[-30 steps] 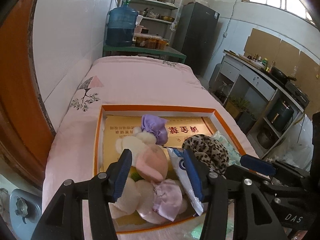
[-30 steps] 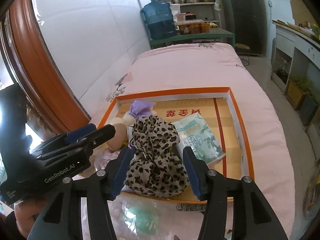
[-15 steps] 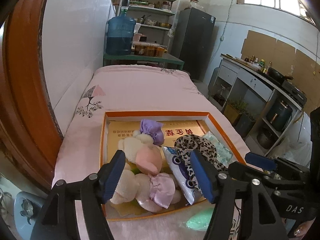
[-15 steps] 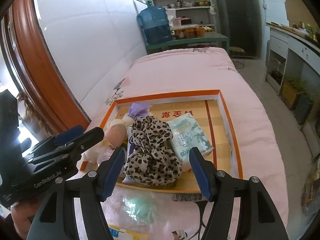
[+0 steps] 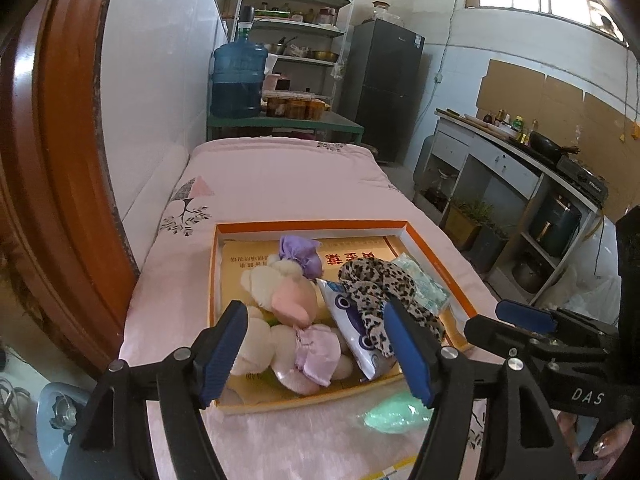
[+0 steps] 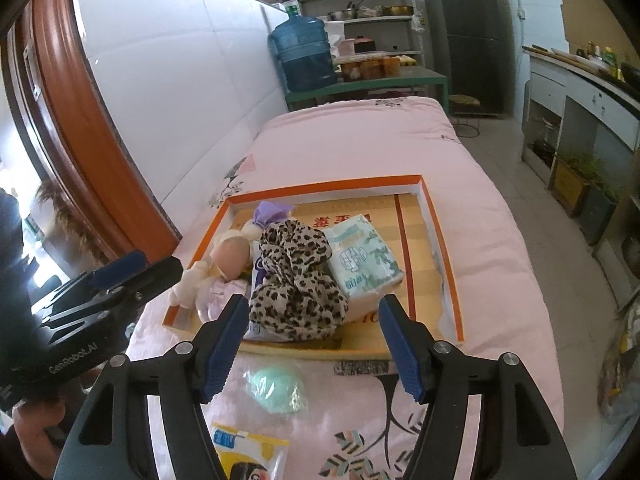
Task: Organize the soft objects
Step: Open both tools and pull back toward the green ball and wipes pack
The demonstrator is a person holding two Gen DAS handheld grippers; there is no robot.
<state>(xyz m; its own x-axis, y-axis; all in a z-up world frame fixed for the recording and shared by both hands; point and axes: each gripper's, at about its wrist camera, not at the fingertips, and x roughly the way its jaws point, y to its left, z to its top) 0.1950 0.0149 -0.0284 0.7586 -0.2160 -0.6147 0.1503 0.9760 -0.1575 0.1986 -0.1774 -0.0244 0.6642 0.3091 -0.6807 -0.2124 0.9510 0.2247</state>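
Observation:
An orange-rimmed shallow box (image 5: 312,225) (image 6: 440,240) lies on the pink quilt. In it are a cream and pink plush doll (image 5: 288,292) (image 6: 228,256), a leopard-print cloth (image 5: 384,284) (image 6: 296,280), a pale green tissue pack (image 5: 420,280) (image 6: 364,260), a purple cloth bundle (image 5: 300,252) and a white packet (image 5: 352,320). My left gripper (image 5: 314,308) hovers above the doll at the box's near edge, its jaws opening with nothing pressed between them. My right gripper (image 6: 313,304) stands open just short of the leopard cloth, touching nothing.
A mint-green soft item in a clear bag (image 6: 276,386) (image 5: 396,410) lies on the quilt in front of the box. A yellow packet (image 6: 244,452) lies nearer still. A tiled wall and wooden frame run along the left; the bed's edge drops off on the right.
Both grippers have drawn back and up from the box and their jaws have spread wider. The doll and the leopard cloth stay lying in the box.

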